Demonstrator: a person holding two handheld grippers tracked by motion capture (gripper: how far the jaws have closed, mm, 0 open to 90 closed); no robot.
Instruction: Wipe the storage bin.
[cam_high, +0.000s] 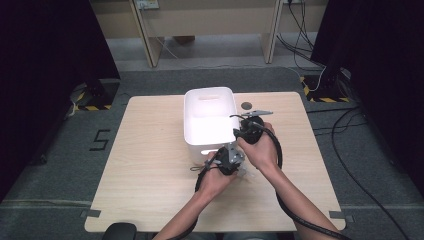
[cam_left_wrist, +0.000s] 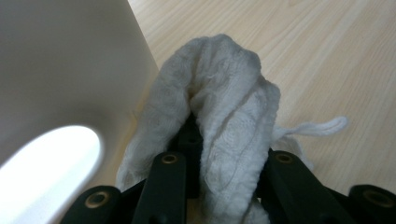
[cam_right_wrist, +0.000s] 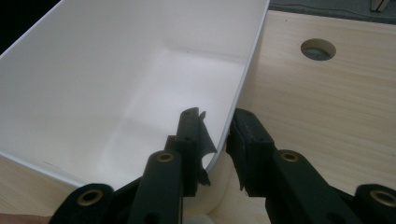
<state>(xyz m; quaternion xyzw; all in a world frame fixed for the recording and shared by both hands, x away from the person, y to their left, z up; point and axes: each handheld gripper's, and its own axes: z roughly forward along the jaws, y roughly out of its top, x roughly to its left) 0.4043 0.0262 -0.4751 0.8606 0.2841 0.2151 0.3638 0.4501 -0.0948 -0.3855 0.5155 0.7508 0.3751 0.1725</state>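
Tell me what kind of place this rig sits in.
Probably a lab or data-collection bay, not a home: black curtains flank the wooden table, hazard-striped tape marks the grey carpet, and loose cables run behind. A person works two hand-held grippers beside a white bin.

A pale wooden table top (cam_high: 150, 165) with fine straight grain and a matt finish is seen. The white rectangular plastic tub (cam_right_wrist: 93, 84) looks smooth with a soft sheen, light showing through its thin wall. A white terry cloth (cam_left_wrist: 224, 112), fluffy and rough with looped pile, is noted too. Matt black plastic jaws with brass-coloured rivets are shown, over dull grey carpet floor (cam_high: 60, 165).
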